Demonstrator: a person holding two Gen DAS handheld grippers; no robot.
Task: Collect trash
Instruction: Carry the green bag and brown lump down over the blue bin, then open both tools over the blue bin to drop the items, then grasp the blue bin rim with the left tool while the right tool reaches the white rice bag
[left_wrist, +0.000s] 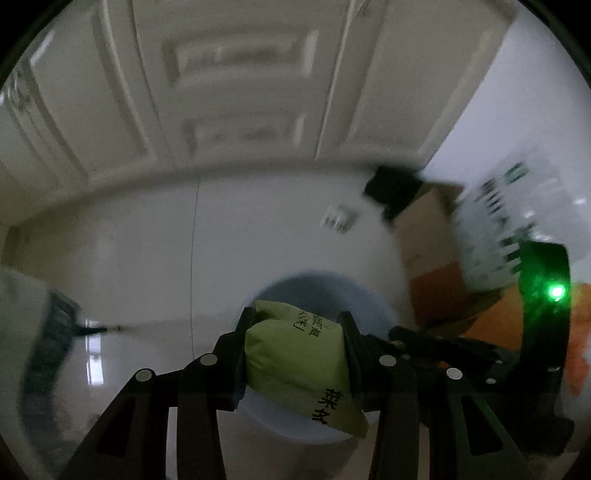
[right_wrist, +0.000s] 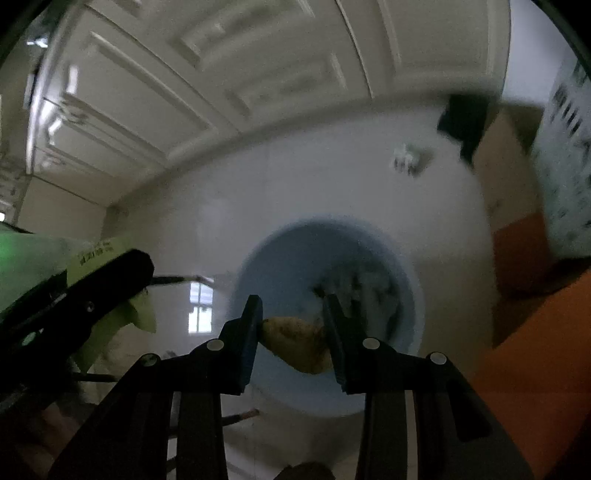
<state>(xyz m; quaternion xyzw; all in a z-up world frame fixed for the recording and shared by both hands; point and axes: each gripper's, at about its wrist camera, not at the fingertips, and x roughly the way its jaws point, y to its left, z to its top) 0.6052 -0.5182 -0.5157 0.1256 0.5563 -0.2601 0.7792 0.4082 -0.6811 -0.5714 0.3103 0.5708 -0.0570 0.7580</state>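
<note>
My left gripper (left_wrist: 297, 317) is shut on a green snack packet (left_wrist: 295, 363) with black print and holds it above a pale blue trash bin (left_wrist: 369, 299) on the floor. My right gripper (right_wrist: 291, 301) is shut on a brownish-yellow peel-like scrap (right_wrist: 297, 345) and holds it over the same bin (right_wrist: 280, 266), which has crumpled trash (right_wrist: 364, 291) inside. The left gripper with its green packet (right_wrist: 142, 314) shows at the left of the right wrist view. The right gripper's body with a green light (left_wrist: 543, 306) shows at the right of the left wrist view.
White panelled doors (left_wrist: 236, 92) stand behind the pale tiled floor (left_wrist: 147, 240). A cardboard box (left_wrist: 424, 236) with a black item on it and a printed white bag (left_wrist: 491, 229) stand at the right, by an orange surface (right_wrist: 535, 350). A small white object (left_wrist: 338, 218) lies on the floor.
</note>
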